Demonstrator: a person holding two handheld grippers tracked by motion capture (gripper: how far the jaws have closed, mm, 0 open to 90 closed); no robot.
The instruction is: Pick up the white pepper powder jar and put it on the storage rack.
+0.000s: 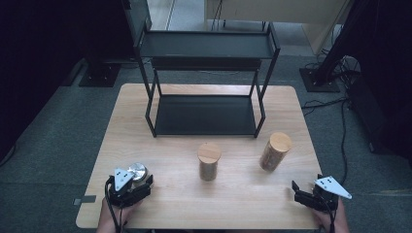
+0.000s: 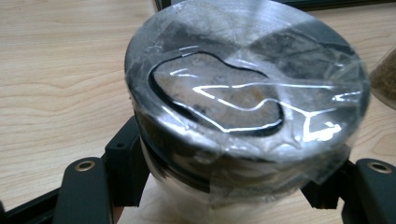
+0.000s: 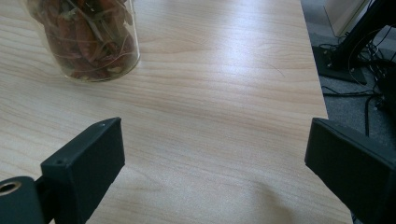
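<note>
A small jar with a silvery metal lid, covered in clear film, stands at the table's front left. My left gripper is shut on the jar's body just under the lid, one black jaw on each side; it sits at the front left corner. Near the front right edge my right gripper stands open over bare wood with nothing between its jaws. A glass jar of reddish dried leaves is ahead of it to the left, wooden-lidded.
Another wooden-lidded jar stands mid-table; its edge shows beyond the held jar. A black two-tier metal rack occupies the back half of the table. Cables and stand bases lie on the floor to the right.
</note>
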